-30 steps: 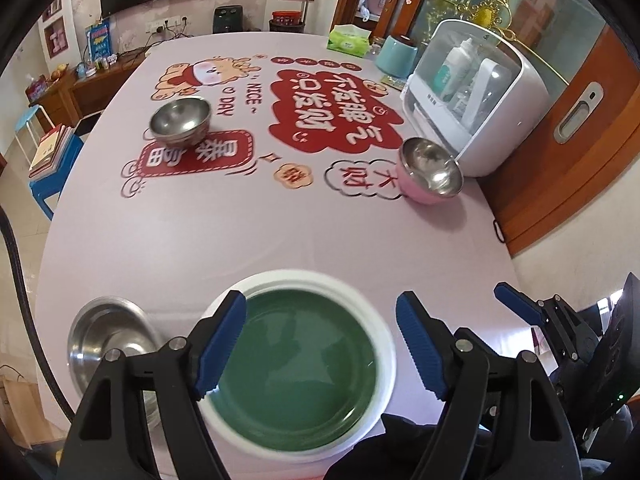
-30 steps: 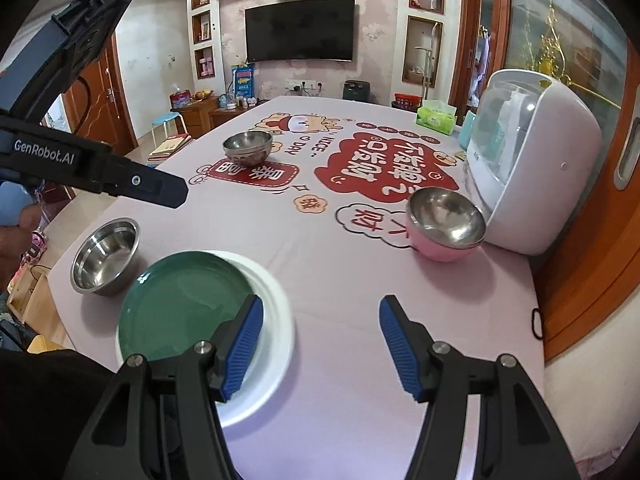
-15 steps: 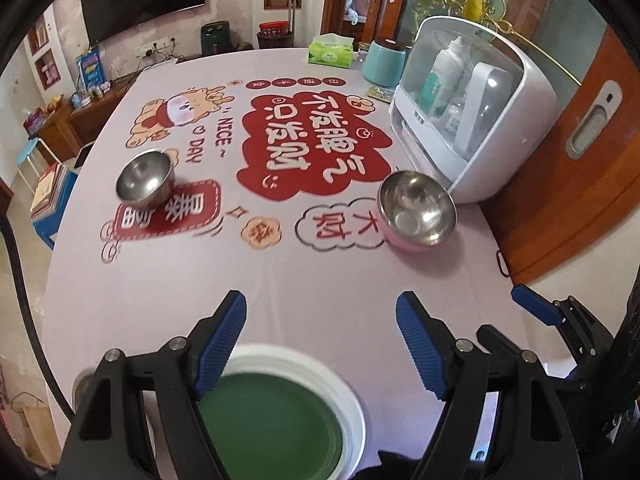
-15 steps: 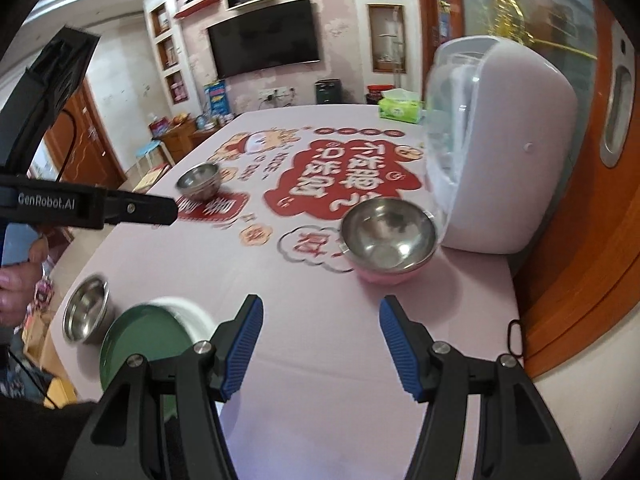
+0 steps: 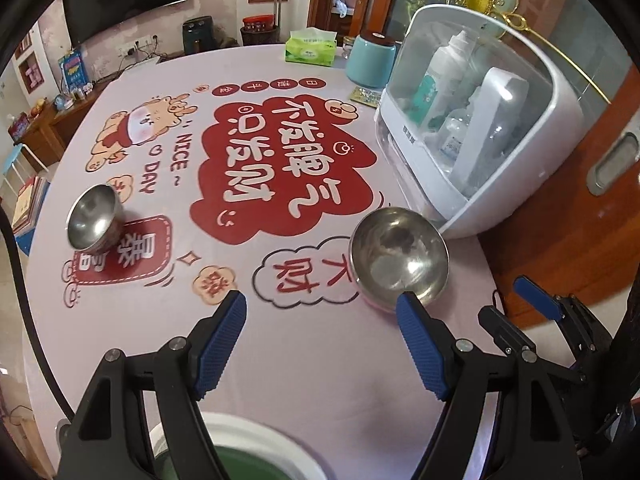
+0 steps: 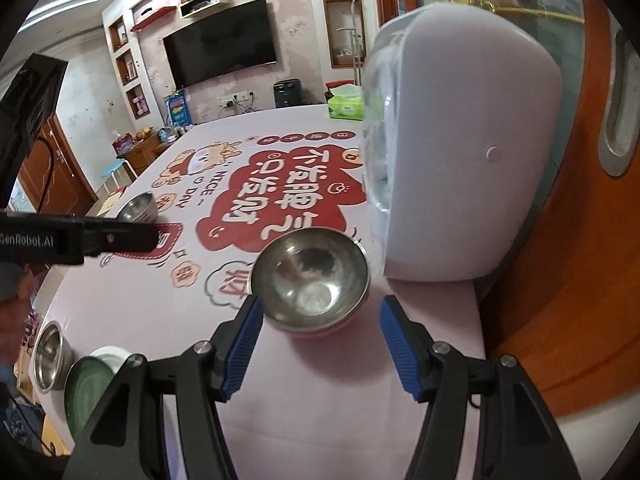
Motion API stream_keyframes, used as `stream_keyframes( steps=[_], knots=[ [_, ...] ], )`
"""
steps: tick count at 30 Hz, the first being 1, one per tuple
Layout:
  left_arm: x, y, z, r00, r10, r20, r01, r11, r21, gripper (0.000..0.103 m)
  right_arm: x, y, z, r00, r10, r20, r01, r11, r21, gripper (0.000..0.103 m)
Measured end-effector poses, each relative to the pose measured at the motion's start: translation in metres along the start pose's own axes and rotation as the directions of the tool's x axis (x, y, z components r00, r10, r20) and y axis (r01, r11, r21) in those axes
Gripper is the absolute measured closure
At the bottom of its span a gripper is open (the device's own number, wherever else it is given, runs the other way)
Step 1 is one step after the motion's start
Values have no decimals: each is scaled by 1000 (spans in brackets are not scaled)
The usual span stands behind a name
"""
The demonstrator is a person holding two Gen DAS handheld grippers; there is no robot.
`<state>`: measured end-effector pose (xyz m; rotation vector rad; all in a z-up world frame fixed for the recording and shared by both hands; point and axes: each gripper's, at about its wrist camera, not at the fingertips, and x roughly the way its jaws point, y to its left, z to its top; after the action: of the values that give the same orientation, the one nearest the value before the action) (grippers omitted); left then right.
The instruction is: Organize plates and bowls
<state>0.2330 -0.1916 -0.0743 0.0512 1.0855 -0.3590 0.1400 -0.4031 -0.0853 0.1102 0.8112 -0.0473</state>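
Both jaw pairs, ribbed blue pads, are held apart and empty. The right gripper (image 6: 320, 320) is aimed at a round steel-lined pink bowl (image 6: 310, 282) beside a glossy white cabinet (image 6: 460, 160) on the desk (image 6: 320, 400); the left gripper (image 5: 320, 316) is held over bare cloth.

Bare cloth (image 5: 320, 344) lay open ahead of both grippers; 1 bowl (image 6: 310, 280) stood beside the white cabinet (image 6: 460, 160), blocking the right.

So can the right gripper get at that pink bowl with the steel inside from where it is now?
Probably yes. The right gripper is open and lined up on the pink bowl, with only bare tablecloth between them. The white cabinet stands close on the bowl's right, so that side is tight.
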Motion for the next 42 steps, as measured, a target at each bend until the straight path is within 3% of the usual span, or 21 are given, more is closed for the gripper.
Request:
stream_keyframes(
  steps=[9, 22, 25, 30, 42],
  knots=[
    [44, -17, 12, 999, -39, -15, 39, 999, -9, 27, 38, -23, 1, 998, 26, -56, -19, 994, 105, 42],
    [115, -23, 6, 991, -70, -114, 66, 997, -33, 27, 86, -39, -18, 984, 75, -164, -42, 979, 199, 42],
    [127, -24, 4, 985, -92, -143, 89, 996, -30, 32, 92, -40, -20, 982, 90, -168, -54, 977, 206, 42],
    [144, -22, 1, 978, -119, -173, 109, 992, -67, 50, 99, -39, -20, 982, 97, -164, -66, 980, 185, 43],
    [161, -22, -10, 955, -190, -230, 162, 977, -136, 82, 99, -41, -24, 977, 114, -179, -78, 978, 193, 70]
  ],
)
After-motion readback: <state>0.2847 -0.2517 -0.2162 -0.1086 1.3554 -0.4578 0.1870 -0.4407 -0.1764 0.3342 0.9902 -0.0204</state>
